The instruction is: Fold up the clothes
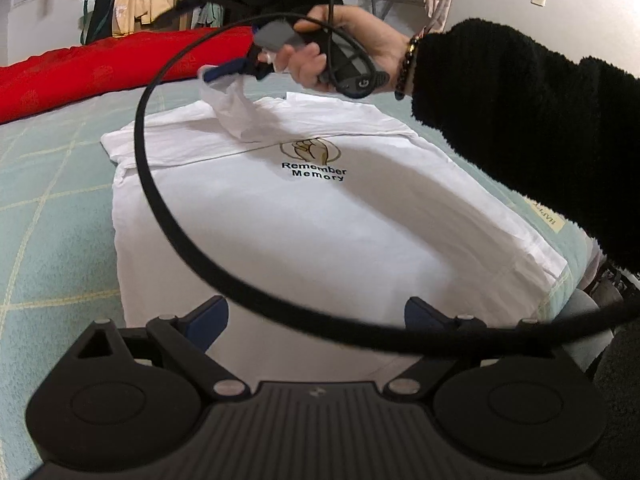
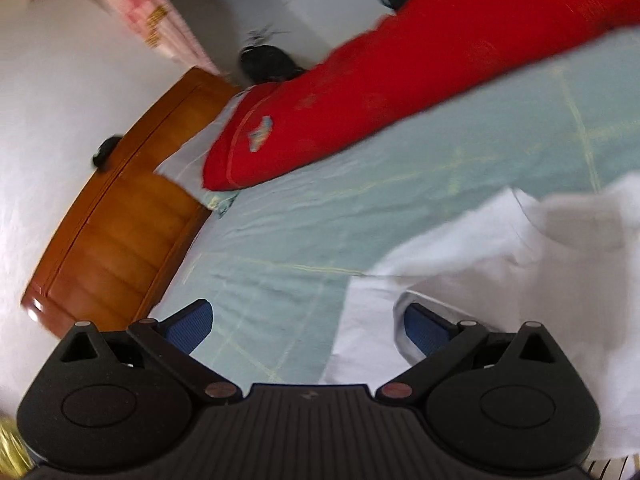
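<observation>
A white T-shirt [image 1: 280, 232] printed "Remember Memory" lies flat on the pale green bed sheet [image 1: 48, 220], its sleeves folded in. My left gripper [image 1: 316, 316] is open just above the shirt's near hem, holding nothing. A hand in a black fleecy sleeve [image 1: 520, 128] holds my right gripper [image 1: 236, 56] over the collar end. A raised flap of white cloth hangs from its lower blue finger [image 1: 224, 72]. In the right wrist view the right gripper [image 2: 308, 328] stands wide open, and the T-shirt [image 2: 520, 260] wraps around one blue pad [image 2: 426, 330]. The view is blurred.
A red quilt [image 1: 100, 68] [image 2: 400, 80] lies along the far side of the bed. A wooden headboard [image 2: 120, 216] stands against the white wall. A black cable [image 1: 144, 152] loops across the left wrist view. The bed edge runs at the right, by the sleeve.
</observation>
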Tool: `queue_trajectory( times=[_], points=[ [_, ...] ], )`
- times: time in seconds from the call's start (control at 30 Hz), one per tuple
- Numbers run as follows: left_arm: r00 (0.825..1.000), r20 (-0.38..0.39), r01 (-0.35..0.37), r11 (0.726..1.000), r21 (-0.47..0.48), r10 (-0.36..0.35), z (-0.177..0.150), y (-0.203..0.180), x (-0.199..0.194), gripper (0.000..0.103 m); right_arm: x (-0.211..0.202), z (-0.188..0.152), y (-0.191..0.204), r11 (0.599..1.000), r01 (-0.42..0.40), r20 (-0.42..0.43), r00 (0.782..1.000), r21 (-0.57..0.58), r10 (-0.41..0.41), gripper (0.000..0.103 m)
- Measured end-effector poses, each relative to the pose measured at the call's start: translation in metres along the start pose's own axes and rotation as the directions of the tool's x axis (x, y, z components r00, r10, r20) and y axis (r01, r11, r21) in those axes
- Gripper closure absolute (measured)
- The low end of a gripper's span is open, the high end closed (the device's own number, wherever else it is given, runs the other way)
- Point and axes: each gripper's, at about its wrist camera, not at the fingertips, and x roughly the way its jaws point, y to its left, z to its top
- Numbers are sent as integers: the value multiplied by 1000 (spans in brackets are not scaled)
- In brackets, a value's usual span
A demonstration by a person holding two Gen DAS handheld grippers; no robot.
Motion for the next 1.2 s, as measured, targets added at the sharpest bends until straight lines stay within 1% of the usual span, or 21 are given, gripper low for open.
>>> queue_trajectory(
  times=[0.13, 0.2, 0.27, 0.3, 0.37, 0.5, 0.6, 0.7, 0.83, 0.97, 1.03, 1.1, 1.2],
  points=[
    [1000, 3, 9, 1000, 1, -9, -3, 2, 0, 8, -17, 1, 10, 997, 18, 7, 1000, -75, -18, 0],
    [1000, 5, 13, 1000, -1, -13, -3, 5, 0, 8, -25, 0, 2, 994, 75, 17, 997, -77, -74, 0],
    [1000, 6, 13, 1000, -3, -13, -4, 6, -1, 8, -30, -2, -8, 988, 140, 23, 990, -69, -139, 0],
    [1000, 6, 13, 1000, -3, -13, -4, 7, -1, 8, -30, -4, -16, 983, 175, 17, 985, -57, -174, 0],
    [1000, 2, 12, 1000, -3, -12, -5, 7, -1, 8, -29, -10, -32, 976, 217, 1, 976, -21, -217, 0],
    [1000, -27, 6, 1000, 5, -6, -8, 6, -2, 8, -29, -24, -46, 977, 214, -19, 977, 25, -213, 0],
    [998, -56, 0, 1000, 15, 0, -11, 4, -2, 8, -33, -29, -44, 974, 228, -33, 973, -2, -228, 0],
    [996, -84, -5, 1000, 25, 8, -15, 1, -2, 8, -47, -34, -46, 963, 267, -43, 962, -40, -269, 0],
    [992, -125, -2, 999, 52, 9, -20, -6, -7, 8, -75, -44, -53, 936, 338, -52, 938, -101, -344, 0],
    [986, -160, -23, 996, 92, 38, -22, -9, -18, 8, -110, -68, -62, 890, 423, -56, 898, -168, -437, 0],
    [983, -170, -52, 993, 110, 70, -18, -6, -24, 8, -127, -85, -66, 869, 454, -57, 879, -199, -473, 0],
    [978, -170, -98, 986, 137, 121, -8, -1, -28, 8, -142, -104, -65, 849, 470, -53, 867, -240, -495, 0],
    [967, -147, -178, 964, 197, 208, 18, 11, -22, 8, -159, -134, -55, 825, 482, -53, 854, -293, -518, 0]
  ],
)
